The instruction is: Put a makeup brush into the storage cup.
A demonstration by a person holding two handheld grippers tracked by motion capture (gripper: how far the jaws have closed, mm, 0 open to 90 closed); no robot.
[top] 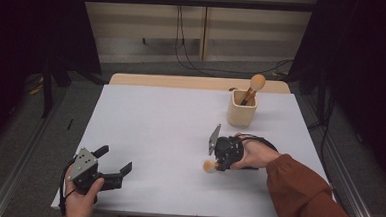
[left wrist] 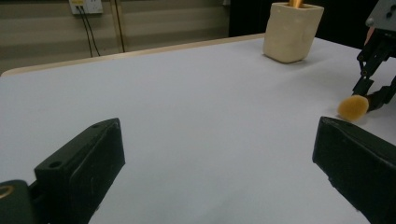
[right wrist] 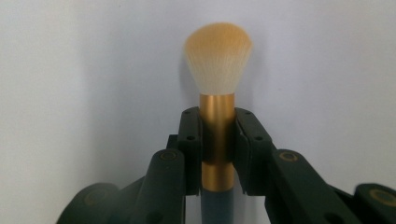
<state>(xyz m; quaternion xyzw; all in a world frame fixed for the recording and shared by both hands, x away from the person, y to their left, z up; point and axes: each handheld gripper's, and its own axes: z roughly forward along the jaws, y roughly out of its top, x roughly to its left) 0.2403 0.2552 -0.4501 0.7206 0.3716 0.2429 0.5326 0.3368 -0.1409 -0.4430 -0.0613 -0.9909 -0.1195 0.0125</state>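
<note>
Right tongs (right wrist: pixel 217 140) clamped on gold ferrule of makeup brush (right wrist: pixel 217 70), just below bristle head; brush low over white counter (top: pixel 155 121), right of centre, bristles pointing toward person's left. Left tongs (top: pixel 114 163) spread wide, holding nothing, near front-left counter edge. Wooden holder (top: pixel 242 108) stands far right, second brush (top: pixel 254 86) leaning inside. Judgement: brush light, handle stiff, metal ferrule smooth and likely slippery; bristles soft, crushable. Ferrule or handle best hold; avoid pinching bristles.
</note>
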